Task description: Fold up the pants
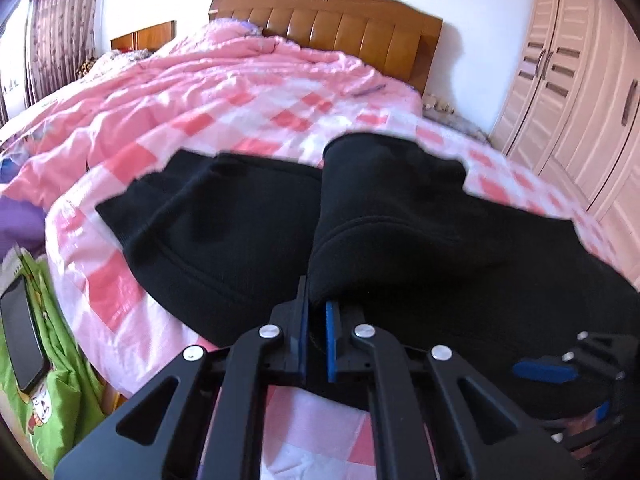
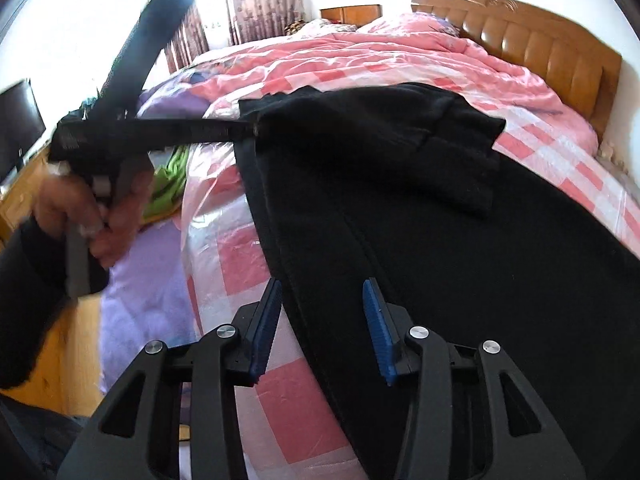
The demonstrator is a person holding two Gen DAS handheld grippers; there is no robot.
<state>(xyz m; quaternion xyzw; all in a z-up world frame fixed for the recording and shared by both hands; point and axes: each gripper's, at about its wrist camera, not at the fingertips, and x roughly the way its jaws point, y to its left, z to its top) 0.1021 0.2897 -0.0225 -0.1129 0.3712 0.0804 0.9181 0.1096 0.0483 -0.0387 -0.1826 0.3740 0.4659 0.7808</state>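
Blue-padded right gripper straddles the black pants' near edge on the pink checked bed, jaws partly open, pads not yet pressing. Left gripper pinches a raised fold. Close fully on the hem before lifting.

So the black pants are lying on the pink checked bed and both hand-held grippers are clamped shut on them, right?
Not both. The left hand-held gripper is shut on the black pants lying on the pink checked bed, but the right wrist view shows the right hand-held gripper open, straddling the pants' edge.
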